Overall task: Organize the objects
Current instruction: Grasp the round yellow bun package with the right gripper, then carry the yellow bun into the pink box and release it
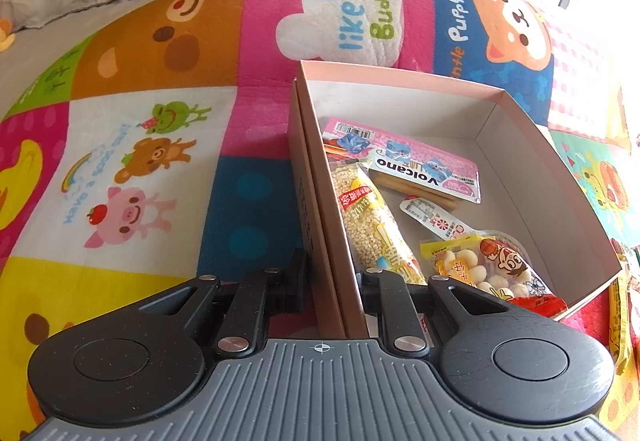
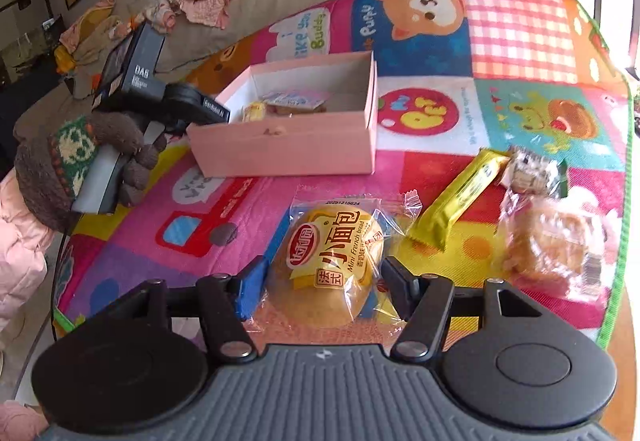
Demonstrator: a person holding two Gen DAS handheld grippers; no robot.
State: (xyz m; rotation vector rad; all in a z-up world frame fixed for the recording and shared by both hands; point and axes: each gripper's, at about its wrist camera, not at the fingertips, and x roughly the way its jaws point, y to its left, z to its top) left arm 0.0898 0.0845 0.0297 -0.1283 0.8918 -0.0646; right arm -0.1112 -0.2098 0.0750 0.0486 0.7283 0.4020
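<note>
Between right gripper (image 2: 324,291) fingers: bread packet (image 2: 328,261)

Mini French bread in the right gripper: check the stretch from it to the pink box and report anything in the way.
Nothing visible blocks it. The mini French bread sits between the right gripper's fingers; only bare mat lies before the pink box, whose top is open.
</note>
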